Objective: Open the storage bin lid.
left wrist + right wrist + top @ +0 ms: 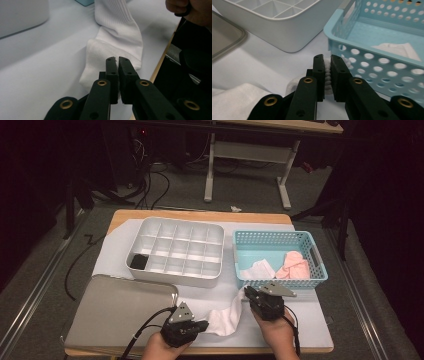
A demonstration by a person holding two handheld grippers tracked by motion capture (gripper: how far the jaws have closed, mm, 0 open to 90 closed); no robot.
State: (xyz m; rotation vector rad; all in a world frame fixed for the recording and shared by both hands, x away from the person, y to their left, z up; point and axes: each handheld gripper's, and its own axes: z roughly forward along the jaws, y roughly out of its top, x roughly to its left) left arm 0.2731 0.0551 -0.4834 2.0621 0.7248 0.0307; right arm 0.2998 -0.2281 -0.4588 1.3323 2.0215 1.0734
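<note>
A white sock (226, 319) lies on the pale cloth (310, 320) at the near edge of the tabletop (200, 215), stretched between the 2 tongs. The left tongs (202, 326) are closed on one end of it; in the left gripper view the jaws stand almost together with the edge of the fabric pinched between them. The right tongs (248, 294) hold the other end, the ribbed cuff, which is bunched between the jaws in the right gripper view. This end is just beside the front wall of the blue basket (320, 257).

The work in hand seems to be to straighten or fold the sock, perhaps for the white divided box (175, 272), where 1 dark item (138, 262) already sits in a compartment.

What could go wrong, in my judgement:
- The left grip takes only a thin edge of fabric, so a strong pull may slip it out.
- The cuff in the right tongs is only bunched, not clamped flat; if these jaws loosen, it can fall away and the sock will collapse.
- The right tongs are close to the basket wall, and a careless move may push the basket.
- The sock lies near the tabletop's edge, so a dropped end could slide off.
</note>
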